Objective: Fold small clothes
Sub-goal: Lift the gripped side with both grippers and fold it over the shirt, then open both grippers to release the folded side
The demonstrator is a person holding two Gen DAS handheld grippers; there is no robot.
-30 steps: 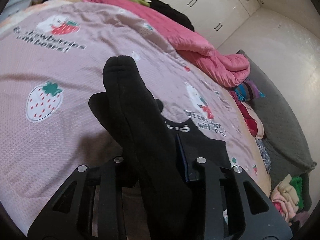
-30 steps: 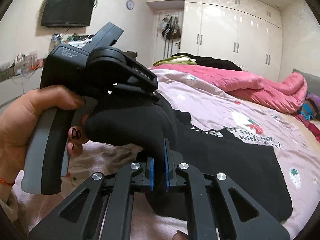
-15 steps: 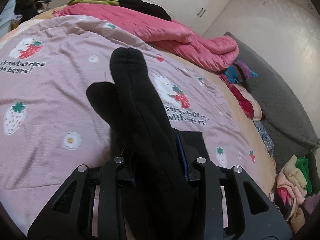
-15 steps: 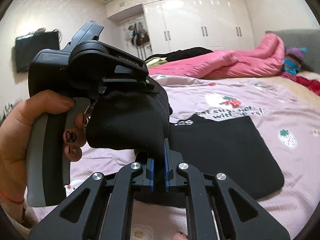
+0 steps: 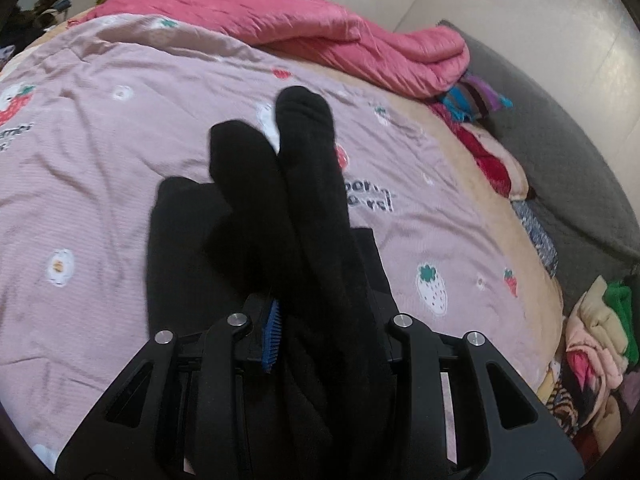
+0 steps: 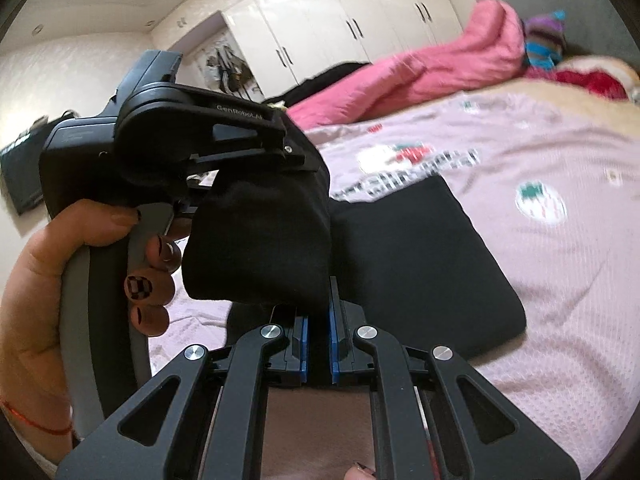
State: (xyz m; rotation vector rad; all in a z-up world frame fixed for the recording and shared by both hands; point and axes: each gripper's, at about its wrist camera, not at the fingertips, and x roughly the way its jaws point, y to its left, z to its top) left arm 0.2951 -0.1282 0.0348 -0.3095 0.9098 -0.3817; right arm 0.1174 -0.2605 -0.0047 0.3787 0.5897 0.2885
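A pair of black socks (image 5: pixel 304 184) hangs from my left gripper (image 5: pixel 320 312), which is shut on them; the two toe ends stick out side by side above the bed. In the right wrist view my right gripper (image 6: pixel 318 320) is shut on the lower end of the same black socks (image 6: pixel 260 240), just beside the left gripper's body (image 6: pixel 192 140). A folded black garment (image 6: pixel 420 264) lies flat on the pink strawberry-print bedspread (image 6: pixel 560 280) under both grippers; it also shows in the left wrist view (image 5: pixel 176 248).
A rumpled pink quilt (image 5: pixel 320 36) lies along the far side of the bed. Loose clothes (image 5: pixel 592 344) are piled at the right beside a grey headboard (image 5: pixel 568 168). White wardrobes (image 6: pixel 340 28) stand behind.
Both grippers have swung to the right over the bed with the socks. The two sock ends, stacked before, now show side by side, and the left gripper's blue pad shows.
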